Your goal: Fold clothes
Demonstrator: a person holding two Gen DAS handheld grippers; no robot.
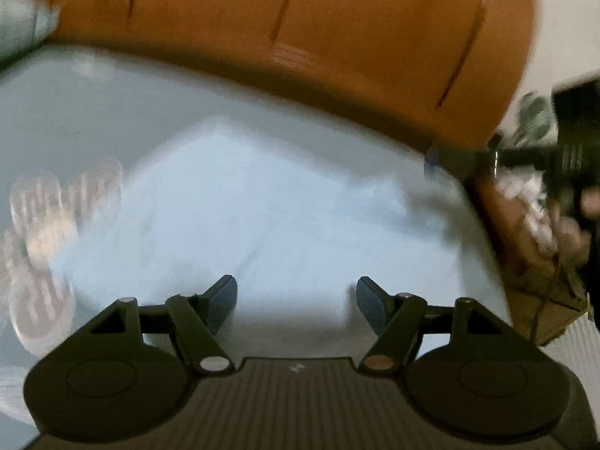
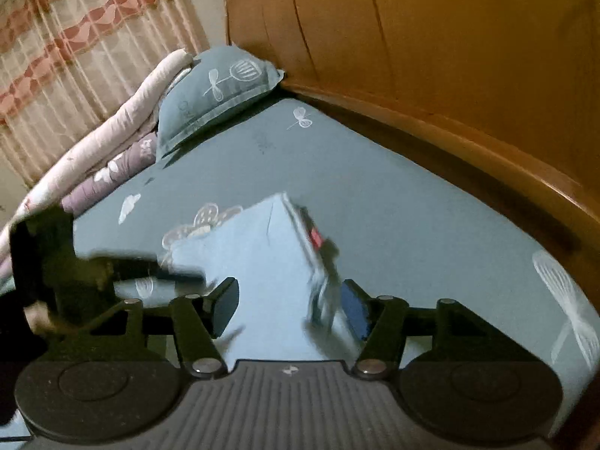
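A folded light blue garment (image 1: 262, 202) lies flat on the grey-blue bed sheet (image 1: 75, 112). My left gripper (image 1: 296, 296) hovers over its near edge, open, with nothing between its fingers. In the right wrist view the same garment (image 2: 255, 262) shows a blurred banded edge with a red tag (image 2: 317, 240). My right gripper (image 2: 290, 296) is open over that end, the cloth lying under and between its fingers, unpinched. The right gripper's black body (image 1: 562, 157) appears at the garment's far right corner in the left wrist view. The left gripper's dark body (image 2: 123, 266) reaches in from the left.
An orange-brown wooden headboard (image 2: 450, 56) borders the bed along the far side. A grey-blue pillow (image 2: 217, 86) and a rolled pink quilt (image 2: 123, 120) lie at the far left below a striped curtain (image 2: 75, 37). Bare printed sheet (image 2: 412, 206) stretches to the right of the garment.
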